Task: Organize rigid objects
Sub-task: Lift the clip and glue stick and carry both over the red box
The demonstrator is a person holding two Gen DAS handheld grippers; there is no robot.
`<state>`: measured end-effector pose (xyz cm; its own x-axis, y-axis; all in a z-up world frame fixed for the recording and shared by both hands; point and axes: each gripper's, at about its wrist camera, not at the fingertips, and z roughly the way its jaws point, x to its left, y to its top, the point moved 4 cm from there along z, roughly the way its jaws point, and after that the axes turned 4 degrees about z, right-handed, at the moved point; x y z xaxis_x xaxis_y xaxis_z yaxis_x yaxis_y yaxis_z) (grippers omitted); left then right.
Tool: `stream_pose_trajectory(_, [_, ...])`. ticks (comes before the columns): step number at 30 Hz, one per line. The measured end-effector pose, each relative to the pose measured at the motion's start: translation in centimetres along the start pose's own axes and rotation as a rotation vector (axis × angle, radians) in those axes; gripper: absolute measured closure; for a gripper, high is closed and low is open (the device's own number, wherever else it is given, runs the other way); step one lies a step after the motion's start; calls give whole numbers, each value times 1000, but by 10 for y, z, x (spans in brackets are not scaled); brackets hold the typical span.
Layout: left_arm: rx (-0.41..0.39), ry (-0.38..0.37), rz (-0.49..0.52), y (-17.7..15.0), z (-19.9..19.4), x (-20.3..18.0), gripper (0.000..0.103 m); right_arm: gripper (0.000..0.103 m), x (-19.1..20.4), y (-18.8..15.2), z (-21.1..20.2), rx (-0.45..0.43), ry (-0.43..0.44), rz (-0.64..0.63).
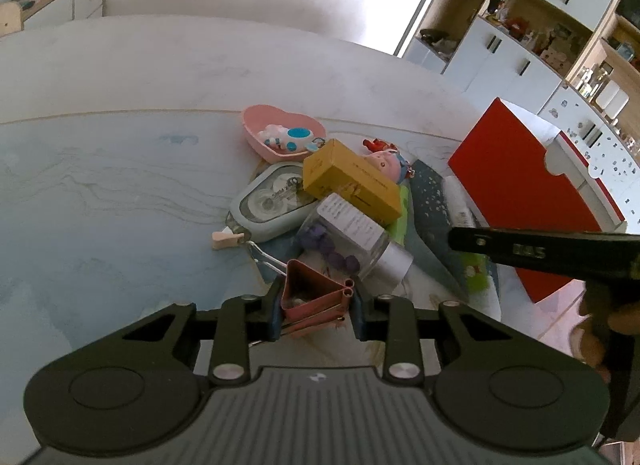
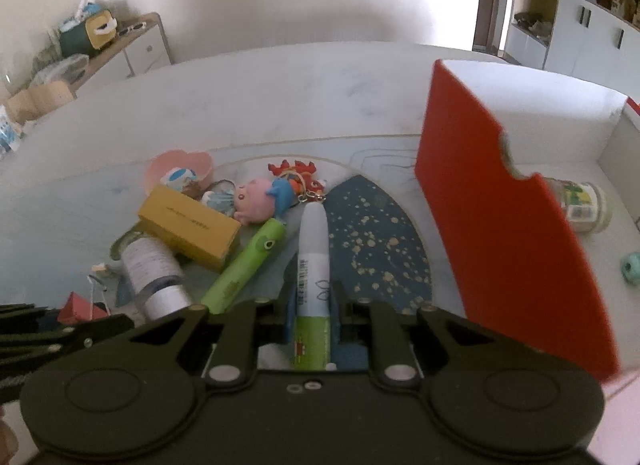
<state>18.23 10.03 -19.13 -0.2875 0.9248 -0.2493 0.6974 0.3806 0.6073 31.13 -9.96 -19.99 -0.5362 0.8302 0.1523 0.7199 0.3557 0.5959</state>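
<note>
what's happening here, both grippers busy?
Yes. A person is sorting a pile of small items on the table. The left gripper is closed on a pink binder clip at the near edge of the pile. The right gripper is clamped on a white-and-green tube, which points away along the fingers. The red box stands open to the right with a small jar already inside. The yellow box, bottle and toys are still piled up.

Clutter crowded the counter's centre

A tall red box wall (image 2: 500,201) blocked the right; open counter (image 1: 112,193) lay left of the heaped yellow carton (image 1: 352,181) and jar (image 1: 356,241).
</note>
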Motion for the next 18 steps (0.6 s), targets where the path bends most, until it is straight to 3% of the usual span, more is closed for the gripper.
stream_pose_trajectory(10, [-13, 24, 3, 1, -27, -10, 72, 86, -16, -5, -53, -40, 80, 24])
stream_pose_trajectory(18, [-39, 0, 56, 14, -55, -46, 72, 86, -30, 3, -90, -75, 140, 32])
